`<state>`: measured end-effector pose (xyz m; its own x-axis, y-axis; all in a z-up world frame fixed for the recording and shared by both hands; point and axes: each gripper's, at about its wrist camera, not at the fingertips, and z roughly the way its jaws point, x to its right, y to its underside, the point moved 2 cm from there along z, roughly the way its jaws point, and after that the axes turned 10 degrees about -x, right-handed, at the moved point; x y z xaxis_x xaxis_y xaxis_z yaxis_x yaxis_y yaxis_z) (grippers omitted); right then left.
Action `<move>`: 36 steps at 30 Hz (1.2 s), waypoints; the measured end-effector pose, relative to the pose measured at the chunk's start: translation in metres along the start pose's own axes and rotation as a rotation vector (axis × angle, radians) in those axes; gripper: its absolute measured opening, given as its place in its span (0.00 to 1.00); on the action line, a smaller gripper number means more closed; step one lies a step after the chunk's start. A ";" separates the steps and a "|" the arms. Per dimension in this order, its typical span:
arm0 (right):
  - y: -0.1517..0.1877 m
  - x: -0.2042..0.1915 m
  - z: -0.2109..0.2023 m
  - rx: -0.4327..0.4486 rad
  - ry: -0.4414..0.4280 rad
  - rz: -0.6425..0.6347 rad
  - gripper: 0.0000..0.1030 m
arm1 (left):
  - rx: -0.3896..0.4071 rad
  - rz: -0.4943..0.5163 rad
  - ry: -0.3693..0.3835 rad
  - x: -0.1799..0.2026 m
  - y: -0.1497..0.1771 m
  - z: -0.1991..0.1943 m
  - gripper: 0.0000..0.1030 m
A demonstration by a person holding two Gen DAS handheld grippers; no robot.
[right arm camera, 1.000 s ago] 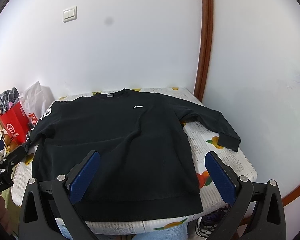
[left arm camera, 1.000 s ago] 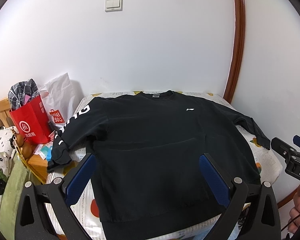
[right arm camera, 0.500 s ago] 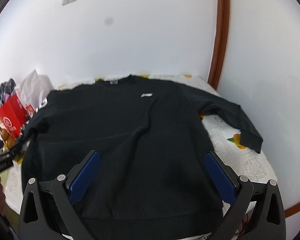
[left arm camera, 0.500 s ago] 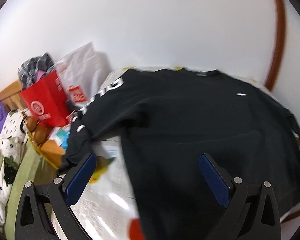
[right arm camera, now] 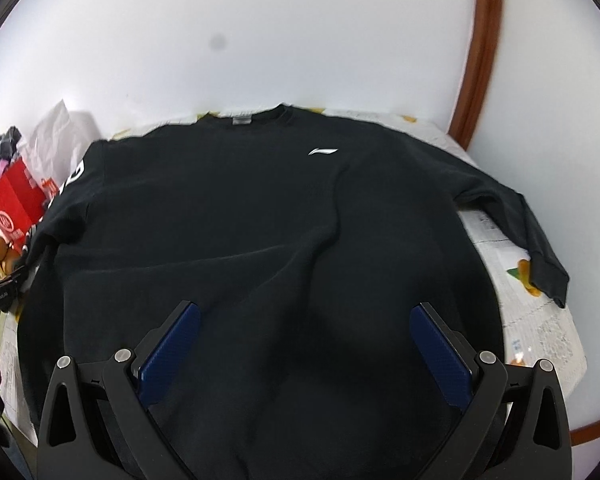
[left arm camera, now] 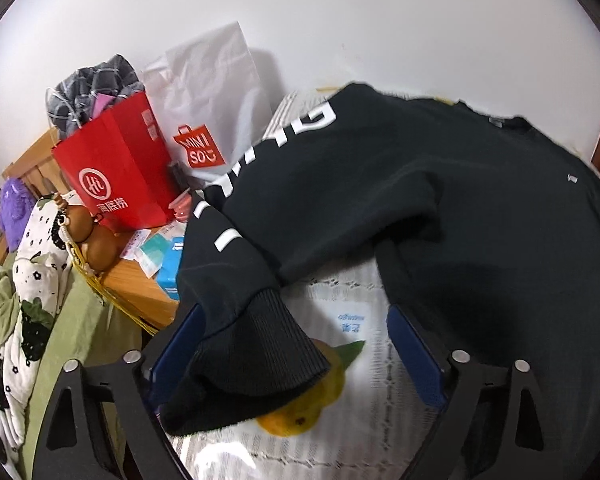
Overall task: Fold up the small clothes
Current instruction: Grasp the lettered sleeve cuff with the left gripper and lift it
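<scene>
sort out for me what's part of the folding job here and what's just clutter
Job:
black sweatshirt, spread flat
its lettered sleeve cuff, between the open left gripper fingers
right gripper, open over the hem

Lying about:
red paper bag
white Miniso bag
gourds
floral bedding

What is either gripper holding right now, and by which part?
Nothing is held. The left gripper is open, with the sweatshirt's ribbed cuff lying between its fingers, unclamped. The right gripper is open over the sweatshirt's body.

We see a plain white wall point(right arm camera: 260, 40) ahead, a brown wooden door frame point(right arm camera: 480, 52) to the right, and a wooden bedside stand point(left arm camera: 140, 280) with bags to the left.
</scene>
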<state>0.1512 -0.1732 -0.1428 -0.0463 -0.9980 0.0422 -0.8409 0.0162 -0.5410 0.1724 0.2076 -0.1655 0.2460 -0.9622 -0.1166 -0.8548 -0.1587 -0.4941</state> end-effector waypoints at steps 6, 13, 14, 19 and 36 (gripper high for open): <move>0.001 -0.019 0.018 -0.043 0.012 -0.062 1.00 | -0.041 -0.009 -0.051 -0.006 0.001 0.023 0.46; -0.002 -0.021 0.022 -0.044 0.018 -0.092 1.00 | -0.040 -0.077 -0.041 -0.023 -0.007 0.012 0.10; -0.002 -0.019 0.023 -0.044 0.012 -0.087 1.00 | -0.033 -0.080 -0.042 -0.022 -0.008 0.009 0.10; -0.004 -0.006 0.021 -0.034 -0.002 -0.065 1.00 | 0.010 -0.091 0.015 -0.015 -0.018 -0.021 0.10; 0.003 0.112 0.014 0.050 0.083 0.025 1.00 | 0.118 0.094 0.354 0.163 -0.090 -0.107 0.09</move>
<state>0.1512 -0.2859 -0.1513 -0.1128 -0.9889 0.0967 -0.8112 0.0355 -0.5837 0.2410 0.0411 -0.0478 -0.0214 -0.9914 0.1287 -0.8024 -0.0598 -0.5937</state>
